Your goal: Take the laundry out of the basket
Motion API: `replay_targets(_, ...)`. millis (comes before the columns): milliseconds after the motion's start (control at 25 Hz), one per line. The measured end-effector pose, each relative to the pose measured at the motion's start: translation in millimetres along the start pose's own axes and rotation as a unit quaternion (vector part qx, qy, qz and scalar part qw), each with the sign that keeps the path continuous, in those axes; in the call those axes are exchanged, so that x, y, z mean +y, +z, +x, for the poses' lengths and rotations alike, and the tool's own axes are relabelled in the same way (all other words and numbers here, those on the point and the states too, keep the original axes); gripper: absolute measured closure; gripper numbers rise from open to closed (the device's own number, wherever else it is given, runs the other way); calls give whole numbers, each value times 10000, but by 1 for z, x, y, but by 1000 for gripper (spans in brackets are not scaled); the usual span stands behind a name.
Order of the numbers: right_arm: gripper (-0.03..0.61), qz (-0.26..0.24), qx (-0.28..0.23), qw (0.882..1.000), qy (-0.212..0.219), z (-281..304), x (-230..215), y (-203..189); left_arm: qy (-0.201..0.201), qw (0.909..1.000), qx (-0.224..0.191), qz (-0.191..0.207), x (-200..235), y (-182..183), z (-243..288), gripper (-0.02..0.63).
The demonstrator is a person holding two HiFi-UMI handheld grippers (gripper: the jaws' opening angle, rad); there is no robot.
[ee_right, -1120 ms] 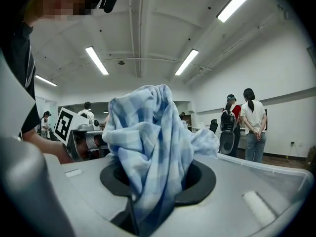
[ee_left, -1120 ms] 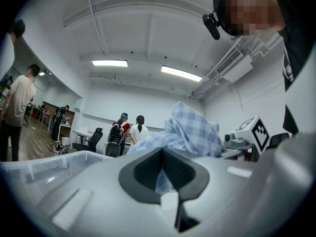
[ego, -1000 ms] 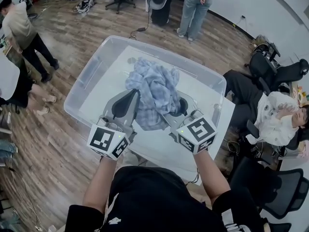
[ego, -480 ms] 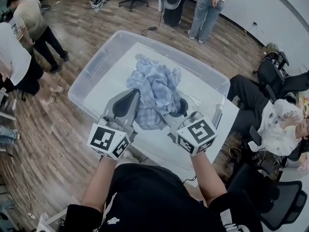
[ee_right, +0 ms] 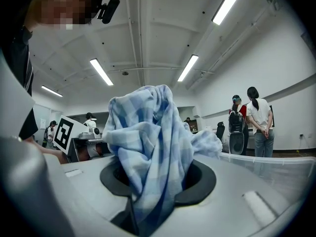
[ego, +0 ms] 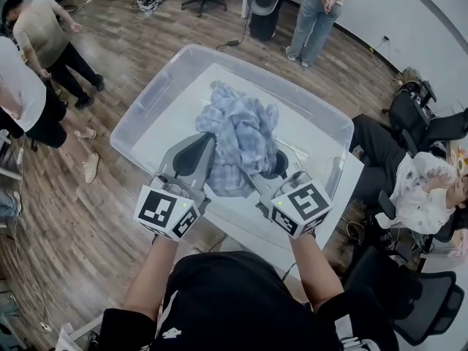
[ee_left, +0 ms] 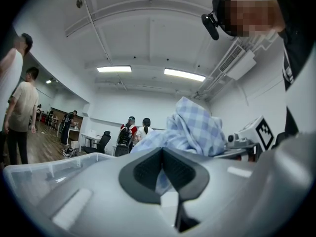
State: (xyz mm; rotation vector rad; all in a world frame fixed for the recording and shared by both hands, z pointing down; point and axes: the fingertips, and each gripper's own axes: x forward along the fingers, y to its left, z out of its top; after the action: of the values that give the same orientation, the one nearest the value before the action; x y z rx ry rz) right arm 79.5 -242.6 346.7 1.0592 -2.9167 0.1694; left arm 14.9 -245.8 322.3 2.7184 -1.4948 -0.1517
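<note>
A crumpled blue plaid cloth (ego: 238, 134) hangs bunched up over a clear plastic bin (ego: 157, 86). Both grippers hold it from the near side. My left gripper (ego: 208, 143) is shut on the cloth's left edge; in the left gripper view a pale strip of cloth (ee_left: 195, 127) runs down between the dark pads of that gripper (ee_left: 162, 154). My right gripper (ego: 270, 152) is shut on the cloth's right side. In the right gripper view the cloth (ee_right: 148, 132) rises in a thick fold out of that gripper (ee_right: 157, 177). The bin's floor under the cloth looks bare.
The bin stands on a white table (ego: 241, 229). A seated person (ego: 420, 181) and black office chairs (ego: 417, 108) are close on the right. One person stands beyond the bin (ego: 322, 6), and others stand on the wooden floor at the left (ego: 44, 42).
Both grippers and the cloth keep their hold and place over the bin. The head view has shifted slightly, and the people at the left have stepped along the floor.
</note>
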Motion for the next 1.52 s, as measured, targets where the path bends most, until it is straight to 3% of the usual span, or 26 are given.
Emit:
replay_targets(640,400,-212,13,9995,-228,2,72,7,-236,9994,-214,-143,14,15,-62,606)
replay_targets(920,400,-279,-32,9989,-372,4,130,0,-357,9987,-331,-170,24,18,-119,606)
replay_targets(1520,400,-209,-68,9986,-472,-1,175,6,-482,9977,-393,-259,25,31,-161,606)
